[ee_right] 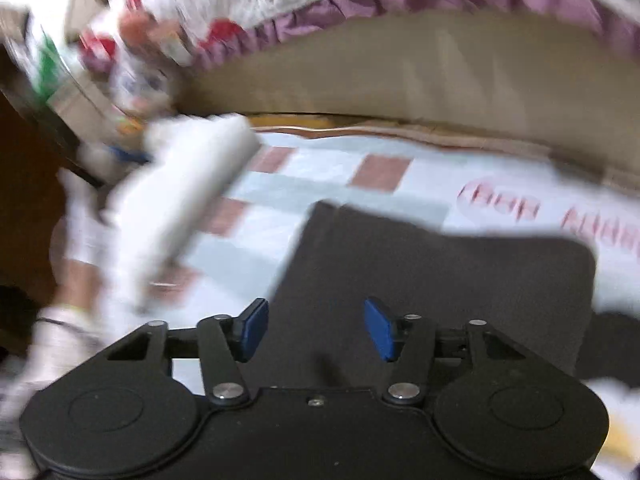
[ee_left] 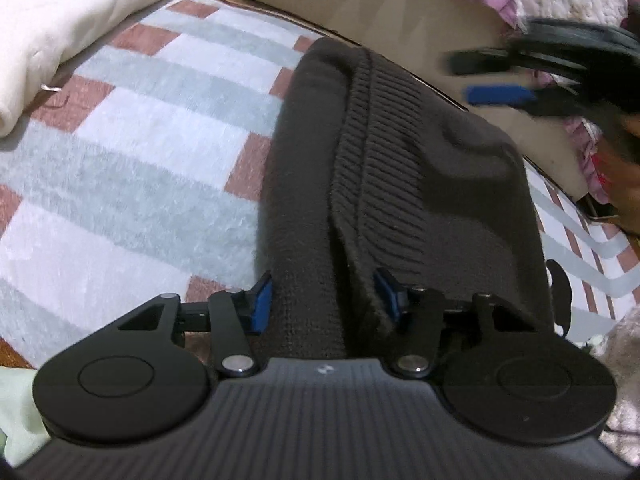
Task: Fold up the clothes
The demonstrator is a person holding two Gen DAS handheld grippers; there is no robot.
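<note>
Dark knit sweater (ee_left: 400,168), folded on checked blanket (ee_left: 120,160); near edge between left gripper (ee_left: 322,300) pads, contact unclear. Right gripper (ee_right: 316,330) apart, empty above. Could unfold if dragged.

My left gripper (ee_left: 322,300) is black with blue pads, and so is my right gripper (ee_right: 316,330); the sweater (ee_left: 400,184) is dark charcoal grey with a ribbed knit band; the blanket (ee_left: 132,152) under it is checked in pale blue, grey-green and white with small reddish-brown squares; the folded garment (ee_left: 68,20) is cream white; the quilt (ee_right: 360,4) behind is white with red patches and a purple frill.
</note>
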